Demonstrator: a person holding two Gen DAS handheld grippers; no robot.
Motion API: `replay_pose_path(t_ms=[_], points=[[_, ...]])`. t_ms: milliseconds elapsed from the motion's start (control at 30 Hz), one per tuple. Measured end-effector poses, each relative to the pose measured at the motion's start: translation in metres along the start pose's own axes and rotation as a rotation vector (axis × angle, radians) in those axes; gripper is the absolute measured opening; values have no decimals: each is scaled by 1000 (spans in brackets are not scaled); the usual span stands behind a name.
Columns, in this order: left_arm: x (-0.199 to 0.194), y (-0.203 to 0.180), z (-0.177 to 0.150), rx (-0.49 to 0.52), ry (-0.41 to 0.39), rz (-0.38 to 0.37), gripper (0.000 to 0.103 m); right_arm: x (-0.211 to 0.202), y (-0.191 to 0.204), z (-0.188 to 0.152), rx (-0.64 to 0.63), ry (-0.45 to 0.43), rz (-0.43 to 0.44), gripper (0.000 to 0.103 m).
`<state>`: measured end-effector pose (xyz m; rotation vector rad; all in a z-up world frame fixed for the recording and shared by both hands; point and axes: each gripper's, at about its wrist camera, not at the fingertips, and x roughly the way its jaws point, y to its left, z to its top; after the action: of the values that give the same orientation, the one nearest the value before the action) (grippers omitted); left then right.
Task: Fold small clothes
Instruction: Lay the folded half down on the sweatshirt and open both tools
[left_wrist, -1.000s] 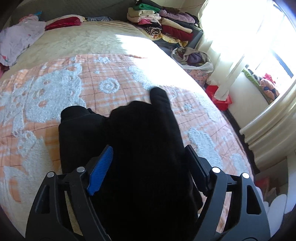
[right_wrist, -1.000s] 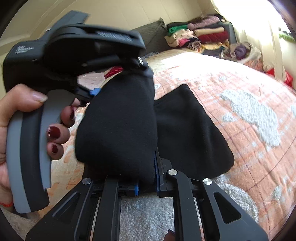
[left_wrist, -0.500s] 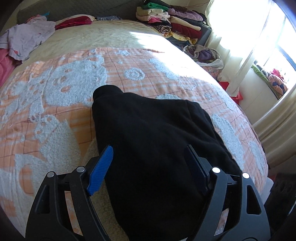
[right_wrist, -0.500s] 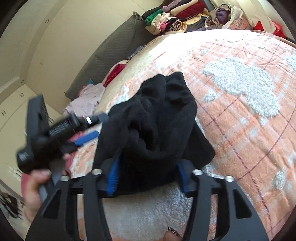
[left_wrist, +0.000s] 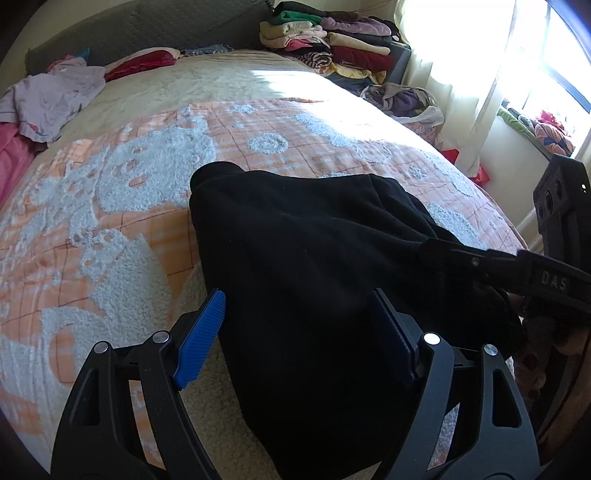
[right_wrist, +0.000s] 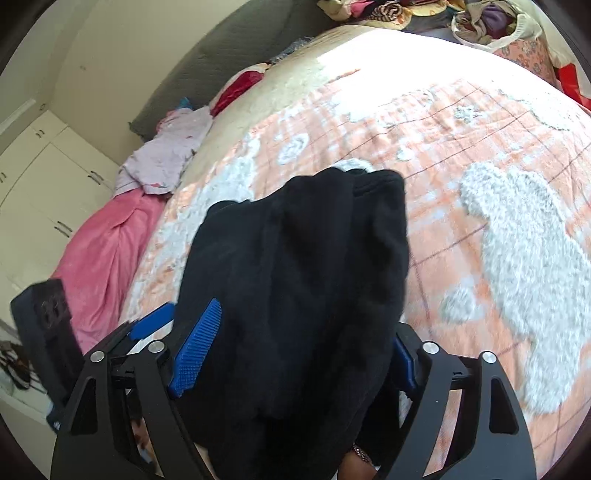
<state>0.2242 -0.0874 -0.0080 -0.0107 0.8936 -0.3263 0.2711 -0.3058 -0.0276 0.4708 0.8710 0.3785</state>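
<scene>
Both the left gripper (left_wrist: 295, 339) and right gripper (right_wrist: 299, 350) gape around the black garment (left_wrist: 314, 258) at lower centre, bare bed (left_wrist: 110, 192) stretching beyond its upper edges.

Strong daylight from window (left_wrist: 546, 55) at upper right, blown-out glare on curtain (left_wrist: 454, 48) and far bedspread (left_wrist: 295, 79), black garment (left_wrist: 314, 258) nearly detailless, heavy fisheye bending and dark vignette at corners, slight blur on right-wrist view's right side

Black garment (left_wrist: 314, 258): matt fleece cloth. Bedspread (left_wrist: 110, 206): orange woven cloth, rough white tufted patches. Fingers (left_wrist: 201, 338): ribbed blue plastic pads.
</scene>
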Motion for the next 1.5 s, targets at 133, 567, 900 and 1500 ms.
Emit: replay_pose_path(t_ms=[133,567,900,1500], points=[[0,0,0,0,0,1,71,2,9,3,-74,-8,-24,37],[-8,9,-1,-17,-2,40,71,5,36,16,-283,-97,-7,26],[1,10,-13,-34,28,21,73,-1,-1,-1,-129,-43,-23,45],[-25,-8,-25,-18,2,-27,73,-40,5,-45,-112,-59,28,22]])
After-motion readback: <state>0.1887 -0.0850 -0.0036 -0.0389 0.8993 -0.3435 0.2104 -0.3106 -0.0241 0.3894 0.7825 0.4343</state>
